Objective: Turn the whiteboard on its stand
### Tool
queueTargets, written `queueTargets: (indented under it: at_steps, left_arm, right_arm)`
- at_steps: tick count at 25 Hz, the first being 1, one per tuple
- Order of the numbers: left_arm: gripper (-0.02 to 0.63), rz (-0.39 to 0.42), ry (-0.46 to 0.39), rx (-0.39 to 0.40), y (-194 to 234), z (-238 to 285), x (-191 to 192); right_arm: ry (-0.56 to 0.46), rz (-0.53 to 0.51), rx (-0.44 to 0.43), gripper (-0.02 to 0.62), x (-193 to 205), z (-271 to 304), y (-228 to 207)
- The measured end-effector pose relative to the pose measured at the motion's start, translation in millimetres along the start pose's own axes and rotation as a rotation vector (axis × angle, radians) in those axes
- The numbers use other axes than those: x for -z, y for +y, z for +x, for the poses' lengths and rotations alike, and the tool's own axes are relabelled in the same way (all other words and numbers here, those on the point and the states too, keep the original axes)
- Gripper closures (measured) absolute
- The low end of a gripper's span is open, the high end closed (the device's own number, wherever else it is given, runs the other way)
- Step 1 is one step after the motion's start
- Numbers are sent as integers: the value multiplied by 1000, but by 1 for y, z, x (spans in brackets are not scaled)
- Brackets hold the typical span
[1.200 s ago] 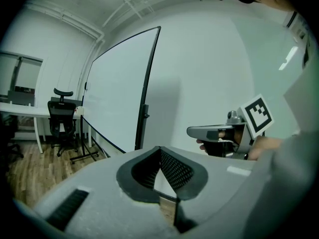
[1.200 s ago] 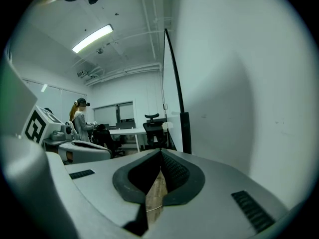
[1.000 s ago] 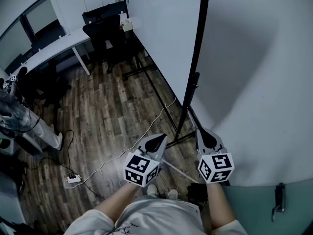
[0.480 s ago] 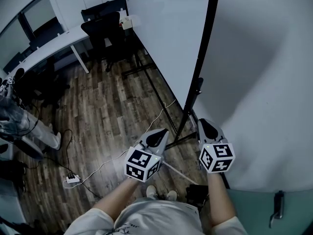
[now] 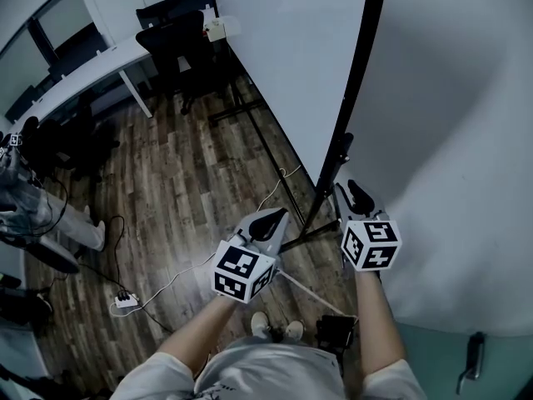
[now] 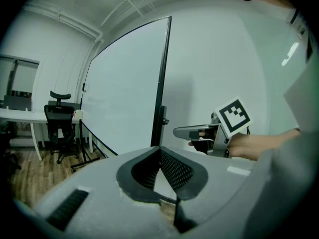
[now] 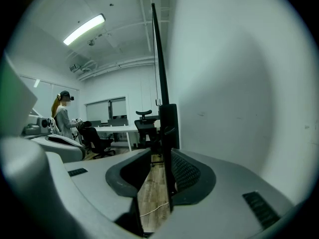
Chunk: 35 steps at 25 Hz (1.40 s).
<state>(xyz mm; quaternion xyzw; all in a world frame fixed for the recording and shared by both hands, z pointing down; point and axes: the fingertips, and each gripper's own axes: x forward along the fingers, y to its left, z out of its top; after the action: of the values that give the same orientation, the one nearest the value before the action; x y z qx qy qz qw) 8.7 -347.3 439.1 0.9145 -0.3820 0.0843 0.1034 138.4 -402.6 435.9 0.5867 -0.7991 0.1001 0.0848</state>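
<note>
Two grippers sit low in the centre of the head view. The whiteboard [image 5: 450, 140] fills the right half. Its black side frame [image 5: 360, 65] runs from the top edge down to the stand [image 5: 310, 211], whose leg rests on the wooden floor [image 5: 183, 182]. The right gripper [image 5: 356, 192] points at the lower end of that frame, close to it. The left gripper [image 5: 268, 217] lies further left over the floor, apart from the board.

In the left gripper view, the left gripper [image 6: 159, 151] has its tips pressed together at picture centre, pinching nothing. The whiteboard [image 6: 124, 83] stands ahead, left of centre, with the side frame [image 6: 162, 83] upright. The right gripper [image 6: 187, 132] shows at right centre, just beside that frame.

In the right gripper view, the right gripper [image 7: 160, 156] has its jaws spread, with floor showing in the gap. The side frame [image 7: 158, 59] rises straight up out of that gap. Whether a pad touches it cannot be told.

The right gripper looks the nearer one, with the upright frame lined up with its opening.
</note>
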Motion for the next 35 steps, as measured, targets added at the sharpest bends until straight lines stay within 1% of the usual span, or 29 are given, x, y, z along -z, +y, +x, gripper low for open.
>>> queueTargets:
  at_steps: [2,11,21,25,31,35]
  left_arm:
    - [597,2,2,-2,3,4,0]
    - [597,-5,9,-18,16,9,5]
    - [597,-11,18,-17,21,16,9]
    - [596,-14,24,-18,21,13,14]
    - [597,-16,23,-31,24,9,11]
    - [597,-16,20,-37,23,3,11]
  right_arm:
    - [9,2,0,472,3,12,-5]
    - [43,4,-10,419,13,58,-19]
    - [62,-18,-2,416,10,92,-25]
    - [62,-23,4,416,11,96,-24]
    - [77,-45,16,416,9,101,-26]
    - [68,-44,40,417,11,96,-25]
